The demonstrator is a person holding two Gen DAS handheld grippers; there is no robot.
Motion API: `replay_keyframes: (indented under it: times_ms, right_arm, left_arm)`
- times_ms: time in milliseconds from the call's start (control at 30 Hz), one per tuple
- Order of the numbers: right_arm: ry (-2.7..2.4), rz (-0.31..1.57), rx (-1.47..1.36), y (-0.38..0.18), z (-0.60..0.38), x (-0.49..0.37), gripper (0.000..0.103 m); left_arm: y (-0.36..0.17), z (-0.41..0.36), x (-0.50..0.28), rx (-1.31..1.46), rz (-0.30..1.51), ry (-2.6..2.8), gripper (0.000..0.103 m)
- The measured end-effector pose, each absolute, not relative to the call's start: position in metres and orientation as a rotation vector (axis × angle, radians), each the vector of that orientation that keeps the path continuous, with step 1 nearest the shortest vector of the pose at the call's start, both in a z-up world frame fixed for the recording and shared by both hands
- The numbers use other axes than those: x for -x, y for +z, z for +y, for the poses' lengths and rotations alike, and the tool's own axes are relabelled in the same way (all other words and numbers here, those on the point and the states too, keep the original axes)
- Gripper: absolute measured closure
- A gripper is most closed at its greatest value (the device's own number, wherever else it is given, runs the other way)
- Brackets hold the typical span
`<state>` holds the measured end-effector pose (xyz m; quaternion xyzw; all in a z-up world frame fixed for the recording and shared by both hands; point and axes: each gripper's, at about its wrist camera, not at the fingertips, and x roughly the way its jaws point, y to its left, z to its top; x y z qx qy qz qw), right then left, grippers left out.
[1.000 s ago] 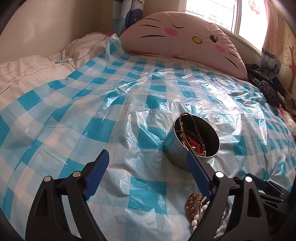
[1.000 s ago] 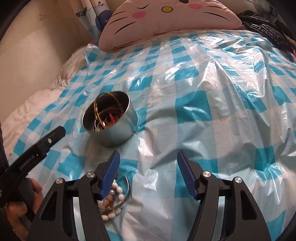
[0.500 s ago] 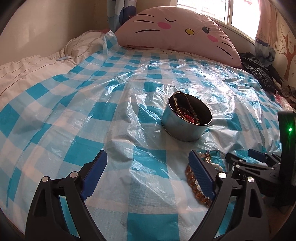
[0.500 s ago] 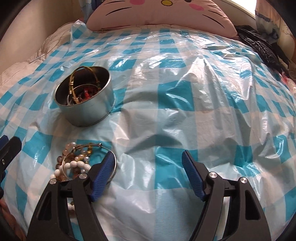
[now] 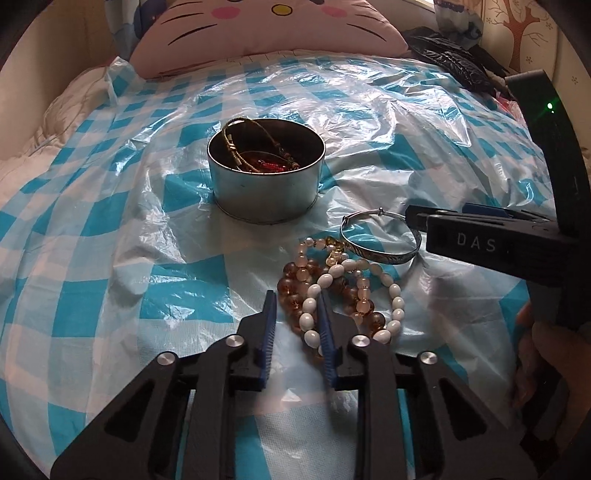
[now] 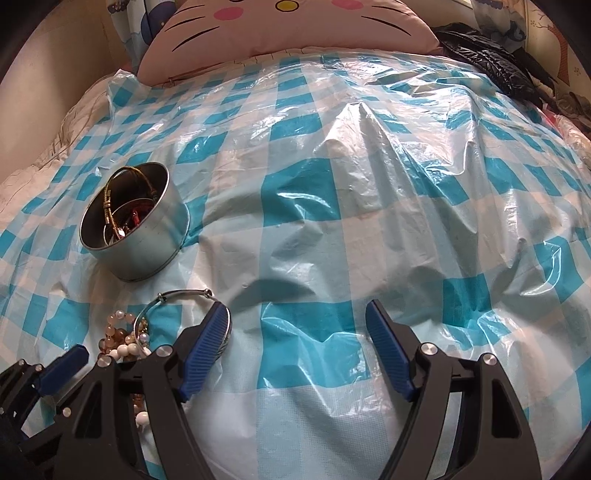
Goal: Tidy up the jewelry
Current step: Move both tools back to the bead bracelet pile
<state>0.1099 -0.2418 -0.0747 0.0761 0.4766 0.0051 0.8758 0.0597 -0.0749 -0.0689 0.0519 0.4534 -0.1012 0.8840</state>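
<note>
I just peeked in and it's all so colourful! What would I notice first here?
Probably the big pink cat-face pillow at the far end of the bed, above the shiny blue-and-white checked plastic sheet. In the middle sits a round metal tin with bangles inside. In front of it lies a heap of bead bracelets beside a silver bangle, with the left gripper closing on the beads.

The left gripper (image 5: 295, 317) is closing, its fingers (image 5: 269, 325) straddling strands of the beaded bracelets (image 5: 343, 288). Beyond them sits a round tin (image 5: 264, 192); a silver bangle (image 5: 380, 238) lies right.
</note>
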Motion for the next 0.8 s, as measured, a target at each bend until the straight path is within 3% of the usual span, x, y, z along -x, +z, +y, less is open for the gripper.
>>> replay_keyframes:
  times_ms: [33, 467, 633, 800]
  right_arm:
    - [0.011, 0.993, -0.163, -0.074, -0.242, -0.11, 0.029]
    - [0.082, 0.979, -0.129, -0.069, -0.23, -0.105, 0.029]
    - [0.145, 0.985, -0.096, -0.071, -0.217, -0.107, 0.029]
    - [0.207, 0.951, -0.111, -0.066, -0.212, -0.104, 0.041]
  left_arm:
    - [-0.069, -0.072, -0.06, -0.099, 0.94, -0.201, 0.095]
    - [-0.066, -0.014, -0.072, 0.124, 0.943, -0.016, 0.095]
    - [-0.071, -0.021, -0.075, 0.096, 0.968, -0.025, 0.087]
    - [-0.073, -0.025, -0.076, 0.088, 0.979, -0.03, 0.083]
